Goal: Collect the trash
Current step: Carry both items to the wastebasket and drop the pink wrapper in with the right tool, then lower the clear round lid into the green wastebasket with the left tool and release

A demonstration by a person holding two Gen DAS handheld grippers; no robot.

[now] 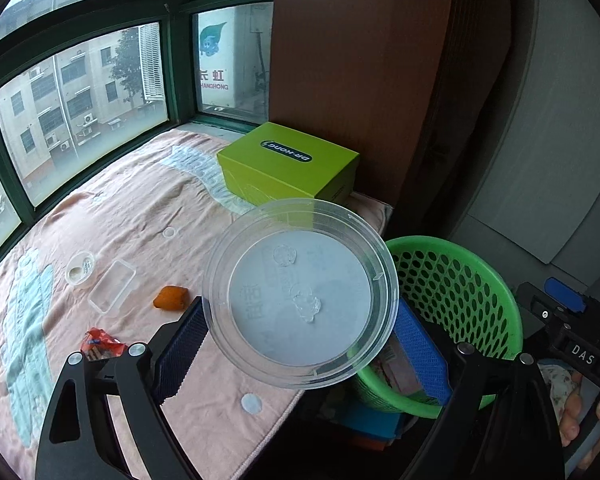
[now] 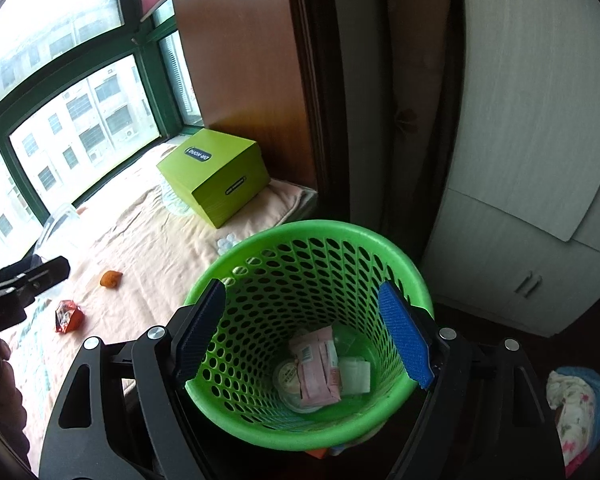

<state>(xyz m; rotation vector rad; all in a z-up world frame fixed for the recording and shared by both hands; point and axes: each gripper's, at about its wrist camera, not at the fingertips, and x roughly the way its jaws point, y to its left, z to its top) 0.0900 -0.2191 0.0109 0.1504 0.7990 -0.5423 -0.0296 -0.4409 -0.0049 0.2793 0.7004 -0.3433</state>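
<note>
On the pink blanket [image 1: 112, 208] that covered the window ledge, trash lay scattered at the left: a small round cup [image 1: 80, 268], a clear rectangular tray [image 1: 112, 286] just beside it, an orange lump [image 1: 171, 298] near the tray, and a red wrapper [image 1: 100, 345] close to the left finger of the left gripper [image 1: 300, 344]. That gripper clasped a clear round lid [image 1: 300, 294] between its blue pads, tilted, its right edge reaching over the rim of the green basket [image 1: 460, 276]. Behind the lid a green box [image 1: 288, 164] sat against the brown wall panel. In the right wrist view the same orange lump [image 2: 111, 279] and red wrapper [image 2: 68, 316] lay on the blanket [image 2: 148, 240], left of the basket [image 2: 312, 232]. The right gripper [image 2: 306, 336] hung over the basket with its jaws spread wide, nothing between the pads. At the bottom of the basket lay a pink packet [image 2: 318, 368], a round lid-like piece [image 2: 286, 376] and a clear square piece [image 2: 356, 376]. At the far right, a patterned cloth [image 2: 576, 408] was seen low beside a white cabinet [image 2: 520, 200].
</note>
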